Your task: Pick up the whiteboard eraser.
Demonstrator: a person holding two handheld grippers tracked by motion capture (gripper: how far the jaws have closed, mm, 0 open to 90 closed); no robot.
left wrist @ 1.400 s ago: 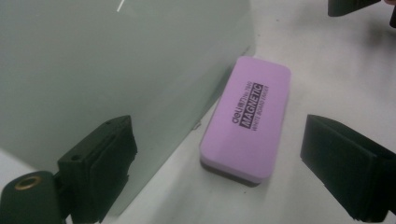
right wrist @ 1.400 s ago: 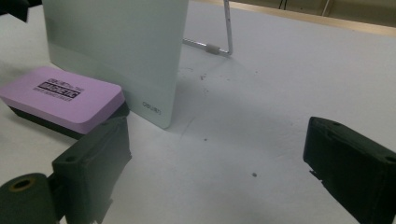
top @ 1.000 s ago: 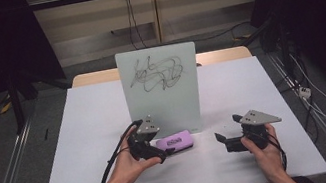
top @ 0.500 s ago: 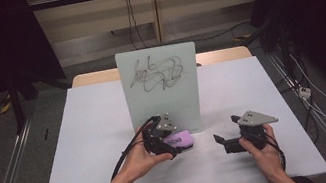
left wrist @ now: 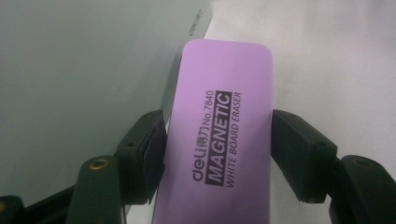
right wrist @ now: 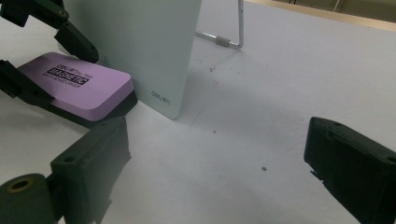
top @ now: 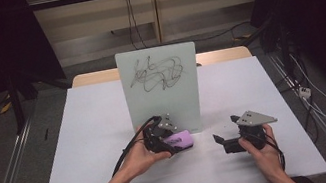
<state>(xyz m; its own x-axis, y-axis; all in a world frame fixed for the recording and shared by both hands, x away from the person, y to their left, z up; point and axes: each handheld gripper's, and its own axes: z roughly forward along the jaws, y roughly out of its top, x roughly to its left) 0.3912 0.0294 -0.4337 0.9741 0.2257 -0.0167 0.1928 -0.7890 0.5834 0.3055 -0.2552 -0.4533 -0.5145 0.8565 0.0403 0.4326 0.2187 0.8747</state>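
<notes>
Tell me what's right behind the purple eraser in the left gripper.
The upright whiteboard, scribbled near its top, stands just behind the purple eraser. The left gripper covers the eraser's near end; whether eraser and board touch is unclear.

Eraser (left wrist: 219,130): smooth matt purple plastic. Whiteboard (top: 160,89): glossy, thin metal wire stand (right wrist: 231,32). Table (top: 92,134): matt white, lightly speckled.

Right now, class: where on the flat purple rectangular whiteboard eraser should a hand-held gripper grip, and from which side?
Across the two long edges of the flat purple rectangular whiteboard eraser, coming in from its short end: those edges are parallel and narrow enough for the jaws.
</notes>
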